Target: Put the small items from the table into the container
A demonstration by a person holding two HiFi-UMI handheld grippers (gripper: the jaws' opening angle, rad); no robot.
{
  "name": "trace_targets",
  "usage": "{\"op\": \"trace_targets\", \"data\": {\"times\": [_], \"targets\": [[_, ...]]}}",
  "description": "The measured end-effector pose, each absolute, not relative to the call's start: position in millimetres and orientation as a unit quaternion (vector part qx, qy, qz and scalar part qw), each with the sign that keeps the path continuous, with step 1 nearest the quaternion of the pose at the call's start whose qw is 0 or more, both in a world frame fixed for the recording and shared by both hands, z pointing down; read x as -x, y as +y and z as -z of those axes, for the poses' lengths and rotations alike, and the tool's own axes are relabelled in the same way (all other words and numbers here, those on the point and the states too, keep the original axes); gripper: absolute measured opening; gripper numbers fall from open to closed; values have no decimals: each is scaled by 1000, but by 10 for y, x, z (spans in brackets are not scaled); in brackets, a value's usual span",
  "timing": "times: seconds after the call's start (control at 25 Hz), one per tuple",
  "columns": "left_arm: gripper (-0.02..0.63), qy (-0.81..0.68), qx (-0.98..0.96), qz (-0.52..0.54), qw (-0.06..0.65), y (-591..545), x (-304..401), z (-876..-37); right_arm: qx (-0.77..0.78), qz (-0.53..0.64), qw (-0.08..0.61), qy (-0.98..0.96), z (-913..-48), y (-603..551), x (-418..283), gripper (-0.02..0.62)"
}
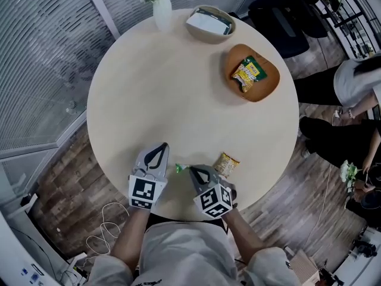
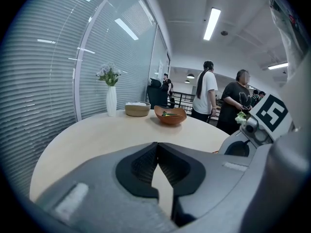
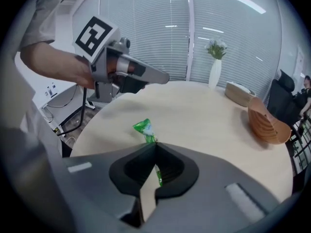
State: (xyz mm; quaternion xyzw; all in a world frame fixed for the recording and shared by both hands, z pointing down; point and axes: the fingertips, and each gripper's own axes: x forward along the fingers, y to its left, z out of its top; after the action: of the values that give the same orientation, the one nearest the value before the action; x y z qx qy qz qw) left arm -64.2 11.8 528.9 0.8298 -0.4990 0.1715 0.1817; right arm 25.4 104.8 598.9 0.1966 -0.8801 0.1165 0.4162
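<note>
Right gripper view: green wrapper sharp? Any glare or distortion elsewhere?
Right gripper view: green wrapper in the shut right hand-held gripper is fairly sharp, fisheye bends the blinds. Left gripper view: ceiling light strip blows out, corners vignette dark. Head view: even light on the table.

Round pale beige table top (image 1: 178, 100) spreads under and ahead of left claw (image 1: 161, 149) and right claw (image 1: 190, 169). Glass wall with grey horizontal blinds (image 1: 36, 58) stands left of left claw. Brown wood-plank floor (image 1: 71, 183) shows past table rim, left and right of both claws. Long white ceiling strip lights (image 2: 212, 23) sit high ahead of left claw, switched on. People standing (image 2: 206, 93) far ahead, beyond table.
</note>
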Motion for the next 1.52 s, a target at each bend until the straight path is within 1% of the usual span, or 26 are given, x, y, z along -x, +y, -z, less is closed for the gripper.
{"op": "trace_targets", "data": {"times": [0.32, 0.68, 0.84, 0.96, 1.12, 1.28, 1.44, 1.52], "targets": [[-8, -496, -831, -171, 184, -45, 503, -5324, -254, -72, 399, -878, -5756, 219, -587, 3], [-8, -499, -823, -185, 198, -77, 480, -5450, -351, -25, 381, -855, -5391, -1250, -1265, 3], [-8, -501, -820, -193, 198, -131, 472, -5488, -385, -9, 384, -839, -5312, -1868, -1539, 3], [-8, -504, -818, -197, 194, -186, 487, -5487, -393, -32, 398, -828, -5453, -2210, -1697, 3], [-8, -510, -814, -197, 197, -220, 525, -5480, -384, -71, 437, -810, -5801, -2392, -1827, 3], [-8, -513, -811, -199, 199, -231, 559, -5501, -367, -83, 461, -804, -6033, -2438, -1824, 3], [-8, -514, -810, -200, 202, -211, 586, -5518, -383, -88, 460, -796, -6138, -2480, -1870, 5], [-8, -513, -811, -198, 202, -201, 586, -5509, -392, -85, 455, -795, -6115, -2494, -1902, 17]]}}
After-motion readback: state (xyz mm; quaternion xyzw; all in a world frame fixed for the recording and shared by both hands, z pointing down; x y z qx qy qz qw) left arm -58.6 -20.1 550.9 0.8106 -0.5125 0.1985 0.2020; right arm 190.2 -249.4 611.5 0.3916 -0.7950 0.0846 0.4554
